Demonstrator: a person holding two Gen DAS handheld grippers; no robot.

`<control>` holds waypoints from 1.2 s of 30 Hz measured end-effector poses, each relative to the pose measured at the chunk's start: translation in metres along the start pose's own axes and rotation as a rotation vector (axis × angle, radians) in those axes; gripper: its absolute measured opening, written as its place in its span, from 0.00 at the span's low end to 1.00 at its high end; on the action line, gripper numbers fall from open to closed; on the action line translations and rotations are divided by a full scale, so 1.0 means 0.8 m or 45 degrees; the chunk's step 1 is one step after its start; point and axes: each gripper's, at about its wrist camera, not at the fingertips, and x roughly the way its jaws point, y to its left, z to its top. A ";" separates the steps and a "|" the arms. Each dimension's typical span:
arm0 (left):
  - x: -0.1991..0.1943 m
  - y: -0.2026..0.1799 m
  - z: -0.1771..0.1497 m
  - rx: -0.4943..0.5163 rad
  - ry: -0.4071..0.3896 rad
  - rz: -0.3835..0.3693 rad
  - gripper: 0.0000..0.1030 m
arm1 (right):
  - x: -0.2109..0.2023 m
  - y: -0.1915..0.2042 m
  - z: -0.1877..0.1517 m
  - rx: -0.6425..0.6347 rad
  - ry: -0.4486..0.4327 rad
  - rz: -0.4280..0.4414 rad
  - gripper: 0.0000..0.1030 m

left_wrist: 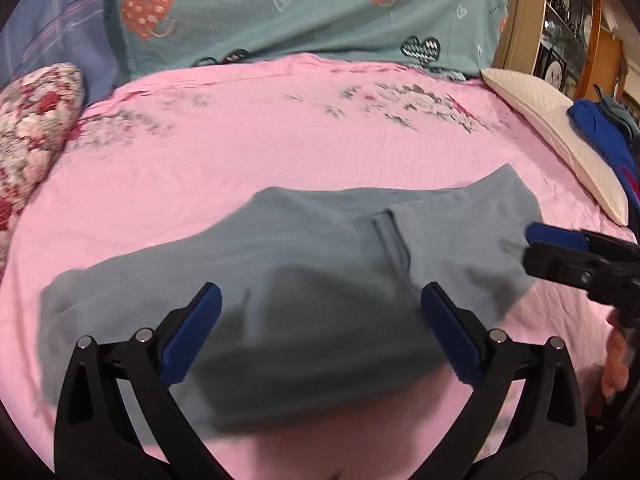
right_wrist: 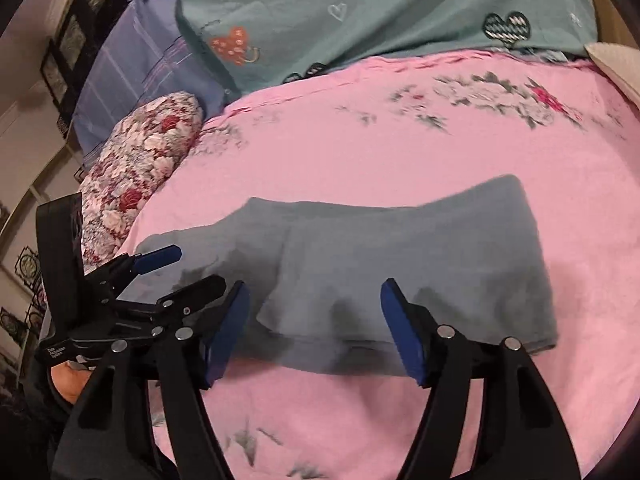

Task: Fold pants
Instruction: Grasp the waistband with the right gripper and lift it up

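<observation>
Grey-blue pants [left_wrist: 320, 240] lie folded into a wide band on the pink bed sheet [left_wrist: 240, 152]. My left gripper [left_wrist: 320, 298] hovers just over their near edge. Its blue pads [left_wrist: 200, 332] stand wide apart with nothing between them. At the pants' right end my right gripper [left_wrist: 530, 245] comes in from the side, jaws parted. In the right wrist view the pants [right_wrist: 400, 248] lie ahead of my right gripper [right_wrist: 314, 288], which is open and empty. My left gripper [right_wrist: 196, 268] shows there at the pants' left end, also open.
A floral pillow [left_wrist: 32, 128] lies at the left edge of the bed. A teal heart-print blanket [left_wrist: 300, 12] runs along the back. A white quilted pillow [left_wrist: 560, 140] and blue cloth [left_wrist: 600, 132] lie at the right. A person's hand [left_wrist: 616, 356] shows at the lower right.
</observation>
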 end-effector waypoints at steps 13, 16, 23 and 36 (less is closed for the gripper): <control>-0.040 0.158 -0.085 -0.462 0.034 -0.058 0.98 | 0.095 0.146 0.025 -0.332 0.201 0.124 0.71; -0.075 0.189 -0.085 -0.579 -0.063 -0.088 0.98 | 0.100 0.188 0.067 -0.426 0.218 0.218 0.71; -0.083 0.217 -0.102 -0.669 -0.028 -0.137 0.98 | 0.203 0.275 0.131 -0.650 0.474 0.296 0.71; -0.053 0.236 -0.109 -0.799 -0.016 -0.196 0.98 | 0.343 0.356 0.054 -1.011 0.828 0.345 0.41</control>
